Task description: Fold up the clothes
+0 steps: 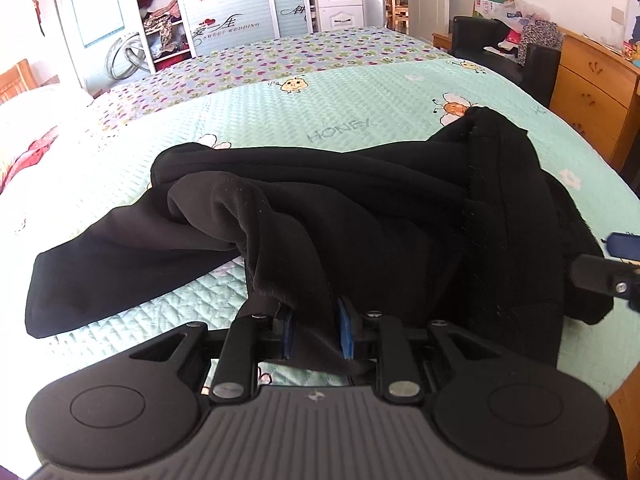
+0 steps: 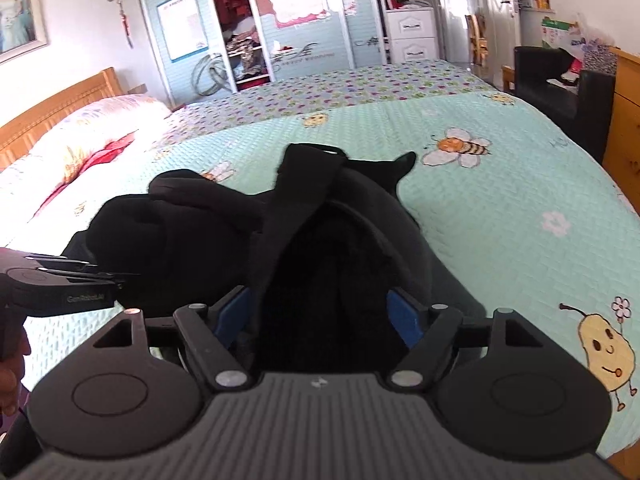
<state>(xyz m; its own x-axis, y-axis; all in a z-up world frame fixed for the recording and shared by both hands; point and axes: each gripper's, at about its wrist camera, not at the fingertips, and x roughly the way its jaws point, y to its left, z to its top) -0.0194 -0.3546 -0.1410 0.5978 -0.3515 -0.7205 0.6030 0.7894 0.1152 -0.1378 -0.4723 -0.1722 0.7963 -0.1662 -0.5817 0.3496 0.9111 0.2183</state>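
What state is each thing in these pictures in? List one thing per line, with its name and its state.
Black garment: crumpled in a heap on the bed, not folded.
Left gripper: nearly closed, black cloth between its pads.
Right gripper: wide open, cloth lying loose between its fingers.
Bedspread: spread flat.
Wardrobe: door open, clothes showing.

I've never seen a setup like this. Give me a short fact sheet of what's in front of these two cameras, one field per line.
Place: bedroom, on a bed with a green quilt printed with bees
Item: black garment, crumpled in a heap, not yet folded
Left tool: blue pads nearly together with a fold of the garment between them
Right tool: pads wide apart, garment lying loose between them
Background: wardrobe with its door open, white drawers, wooden dresser
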